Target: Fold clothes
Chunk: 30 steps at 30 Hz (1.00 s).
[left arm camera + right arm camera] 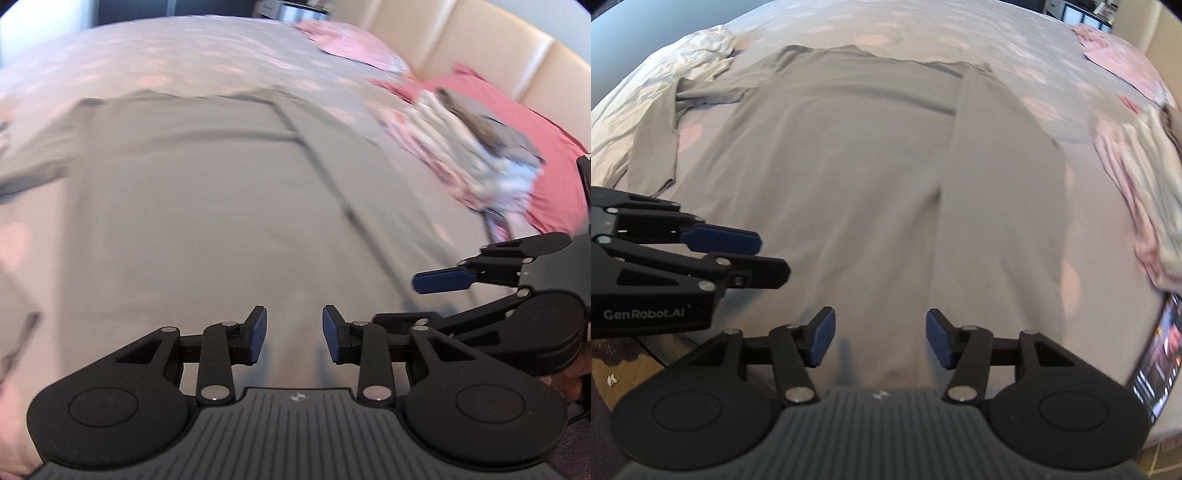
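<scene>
A grey long-sleeved shirt lies flat on the bed, its right sleeve folded in over the body and its left sleeve hanging out to the side. It also shows in the left wrist view. My left gripper is open and empty over the shirt's near hem. My right gripper is open and empty over the near hem too. Each gripper appears in the other's view: the right one beside the left, the left one beside the right.
The bed cover is light with pink spots. A pile of striped and pink clothes lies at the right. A white garment lies at the far left. Pink pillows and a cream headboard stand behind.
</scene>
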### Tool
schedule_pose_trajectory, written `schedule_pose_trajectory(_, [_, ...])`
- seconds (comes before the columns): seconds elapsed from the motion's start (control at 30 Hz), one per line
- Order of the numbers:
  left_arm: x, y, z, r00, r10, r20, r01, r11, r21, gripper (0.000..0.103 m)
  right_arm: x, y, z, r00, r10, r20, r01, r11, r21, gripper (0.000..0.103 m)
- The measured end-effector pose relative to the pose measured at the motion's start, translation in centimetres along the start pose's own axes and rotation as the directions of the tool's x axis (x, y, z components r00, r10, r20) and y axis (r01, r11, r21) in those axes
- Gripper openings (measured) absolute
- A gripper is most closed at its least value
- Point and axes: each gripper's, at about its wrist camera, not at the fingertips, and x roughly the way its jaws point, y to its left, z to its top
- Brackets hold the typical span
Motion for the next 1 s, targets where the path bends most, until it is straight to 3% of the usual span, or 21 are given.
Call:
schedule_pose_trajectory(0.2, [-2.0,4.8,-0.5,0.982,0.185,0.036,-0.183,0.981,-0.058,0.031,2.3,1.8,3.1,0.998,0.06,-0.013,-0.06,0.998,-0.023,0.06])
schedule_pose_trajectory(0.33, [-3.2,8.1,-1.2,0.952,0.302,0.048,-0.295,0.949,-0.106,0.039,3.9,3.5,5.0,0.994,0.11,-0.023,-0.111,0.992,-0.053,0.061])
schedule_pose_trajectory(0.5, [-4.3,12.1,-1.9,0.908,0.416,0.041,-0.404,0.899,-0.172,0.043,5.3,5.4,6.6,0.985,0.169,-0.036,-0.171,0.982,-0.085,0.063])
schedule_pose_trajectory(0.8, [-2.1,13.3,-3.2,0.909,0.417,0.008,-0.415,0.906,-0.08,0.048,8.0,7.0,8.4,0.974,0.215,-0.072,-0.221,0.971,-0.095,0.066])
schedule_pose_trajectory(0.9, [-1.7,14.1,-3.2,0.906,0.422,0.014,-0.418,0.901,-0.113,0.048,8.4,6.8,8.6,0.972,0.221,-0.075,-0.227,0.97,-0.084,0.066])
schedule_pose_trajectory(0.93, [-1.8,14.5,-3.1,0.906,0.423,0.015,-0.417,0.899,-0.133,0.045,8.5,6.7,8.7,0.972,0.224,-0.074,-0.229,0.97,-0.081,0.066])
schedule_pose_trajectory(1.0, [-2.1,15.4,-3.0,0.905,0.425,0.017,-0.415,0.893,-0.173,0.028,8.6,6.6,8.8,0.97,0.23,-0.074,-0.235,0.969,-0.075,0.066])
